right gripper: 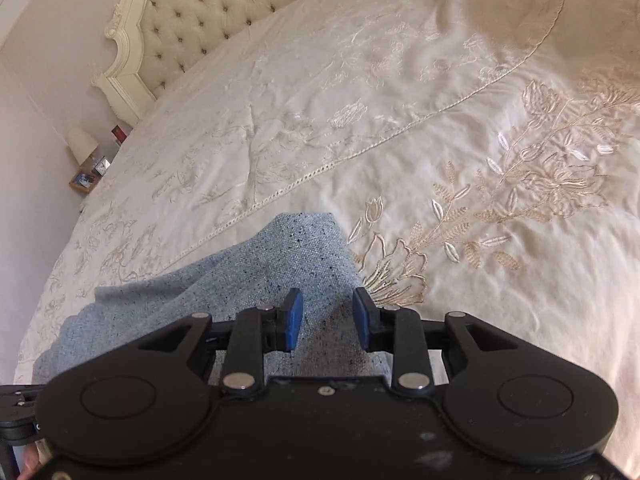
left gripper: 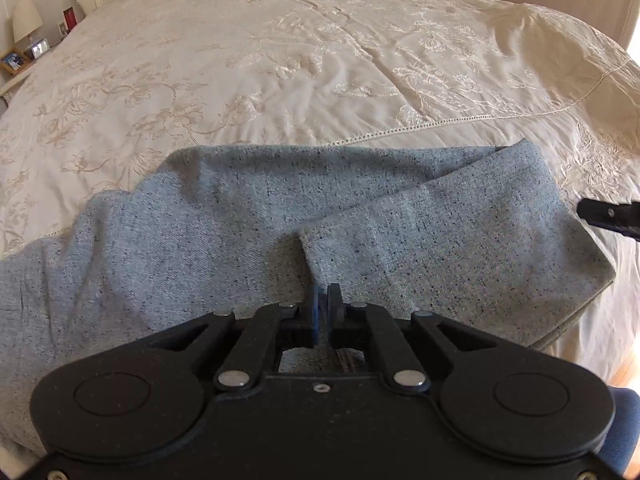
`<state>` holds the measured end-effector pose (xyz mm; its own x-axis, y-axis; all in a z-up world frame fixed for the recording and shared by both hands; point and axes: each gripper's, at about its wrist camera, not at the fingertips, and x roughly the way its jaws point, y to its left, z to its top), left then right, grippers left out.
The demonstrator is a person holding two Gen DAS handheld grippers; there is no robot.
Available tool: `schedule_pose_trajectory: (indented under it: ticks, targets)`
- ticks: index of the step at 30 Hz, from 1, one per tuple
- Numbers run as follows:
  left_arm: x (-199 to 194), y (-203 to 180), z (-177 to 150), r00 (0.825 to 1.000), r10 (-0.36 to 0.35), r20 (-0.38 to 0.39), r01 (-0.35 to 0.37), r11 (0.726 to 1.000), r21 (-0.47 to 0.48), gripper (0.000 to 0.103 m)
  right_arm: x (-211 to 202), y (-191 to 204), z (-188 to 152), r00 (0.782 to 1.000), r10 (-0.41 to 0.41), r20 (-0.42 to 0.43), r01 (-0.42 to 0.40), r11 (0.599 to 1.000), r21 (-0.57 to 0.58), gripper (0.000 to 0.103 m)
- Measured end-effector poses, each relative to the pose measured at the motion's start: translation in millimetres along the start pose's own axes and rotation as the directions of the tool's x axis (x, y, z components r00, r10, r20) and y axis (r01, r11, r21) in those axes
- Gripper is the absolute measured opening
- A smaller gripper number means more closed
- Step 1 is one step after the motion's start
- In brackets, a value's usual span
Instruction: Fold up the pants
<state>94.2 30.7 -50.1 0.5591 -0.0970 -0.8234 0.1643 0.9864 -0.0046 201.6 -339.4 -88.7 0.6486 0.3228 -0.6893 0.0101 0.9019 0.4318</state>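
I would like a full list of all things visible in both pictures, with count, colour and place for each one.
pants: one, light blue-grey with dark specks, lying partly folded on the near part of the bed.
bedspread: one, cream with embroidered flowers, covering the bed.
headboard: one, cream, tufted, at the far end of the bed.
lamp: one, white shade, on the bedside table at far left.
picture frames: a few, beside the lamp; exact count unclear.
left hand-held gripper: one, black with blue pads, shut, right at a fold of the pants.
right hand-held gripper: one, black with blue pads, open above the pants edge.
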Motion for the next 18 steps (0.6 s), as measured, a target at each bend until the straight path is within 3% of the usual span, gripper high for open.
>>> schedule_pose_trajectory:
  ticks: [2, 6, 10, 14, 18]
  targets:
    - [-5, 2, 1, 0.999, 0.029, 0.023, -0.029, 1.000, 0.006, 0.009, -21, 3, -9, 1.000, -0.002, 0.029, 0.003, 1.000, -0.029, 0.032]
    - [-8, 8, 1, 1.000, 0.017, 0.010, -0.017, 0.999, -0.030, 0.009, -45, 6, -42, 0.997, -0.061, 0.055, 0.066, 0.993, -0.100, 0.032]
    - [-6, 4, -2, 0.999, 0.040, -0.006, -0.040, 0.999, 0.001, 0.013, -56, -6, -73, 0.992, -0.100, 0.074, 0.105, 0.992, -0.073, 0.034]
    - [-19, 24, -3, 0.998, 0.067, -0.001, -0.067, 0.998, -0.020, 0.015, -51, -9, -82, 0.989, -0.142, 0.037, 0.144, 0.987, -0.066, 0.035]
    - [-37, 64, -4, 0.991, 0.130, 0.010, -0.128, 0.986, -0.103, 0.015, -66, 2, -77, 0.985, -0.136, 0.110, 0.143, 0.988, -0.063, 0.035]
